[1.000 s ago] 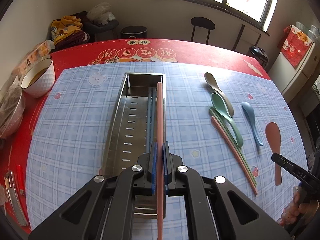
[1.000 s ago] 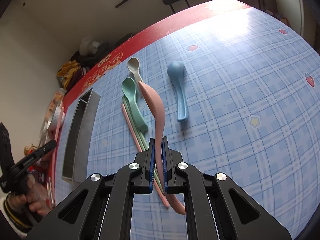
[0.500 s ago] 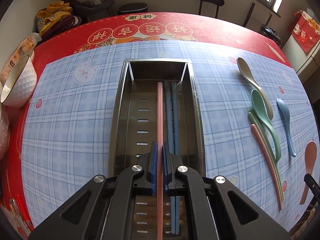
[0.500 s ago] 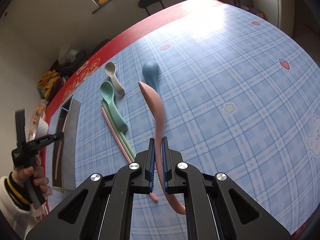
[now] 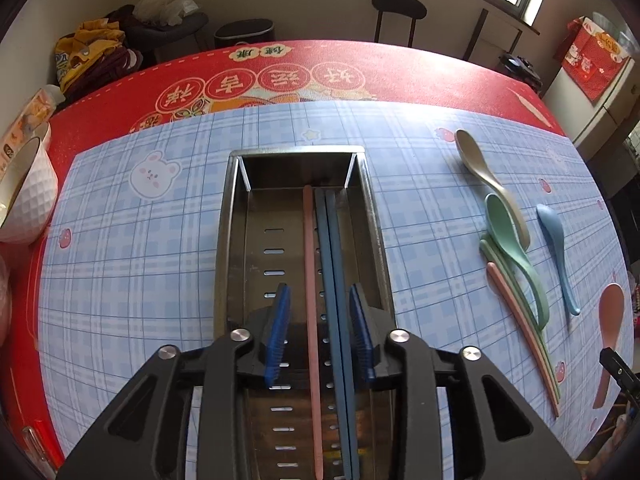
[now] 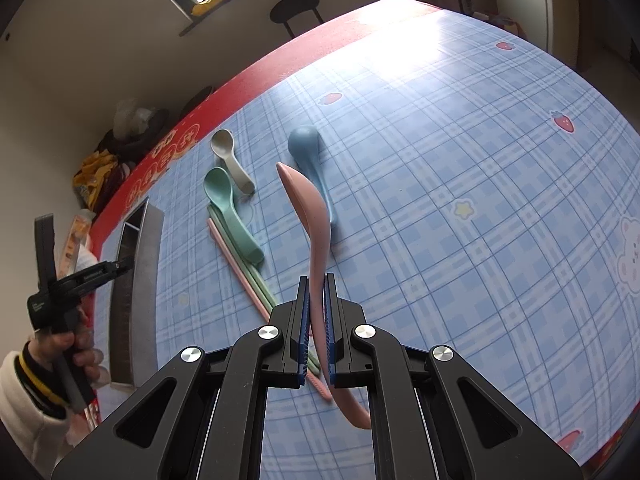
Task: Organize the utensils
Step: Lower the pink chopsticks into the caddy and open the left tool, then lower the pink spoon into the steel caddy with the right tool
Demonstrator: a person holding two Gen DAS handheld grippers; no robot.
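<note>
A steel tray (image 5: 224, 240) lies lengthwise on the blue checked mat, right under my left gripper (image 5: 320, 316). Its jaws are opening, and the blue pads (image 5: 280, 320) stand clear of everything. Between them a pink chopstick (image 5: 309, 260) lies flat on the tray floor beside two dark blue chopsticks (image 5: 332, 260). My right gripper (image 6: 316, 308) is shut on the handle of a pink spoon (image 6: 316, 220), which hangs above the mat with its bowl pointing away. The same pink spoon (image 5: 610, 320) shows at the right edge of the left wrist view.
On the mat to the right of the tray lie a beige spoon (image 5: 476, 164), a green spoon (image 5: 508, 240), a blue spoon (image 5: 556, 248), green chopsticks and one more pink chopstick (image 5: 516, 312). A white bowl (image 5: 28, 200) stands at the table's left edge.
My left gripper came forward and down over the tray, then its jaws parted and let the pink chopstick go onto the tray floor. The right gripper kept its hold on the pink spoon.
</note>
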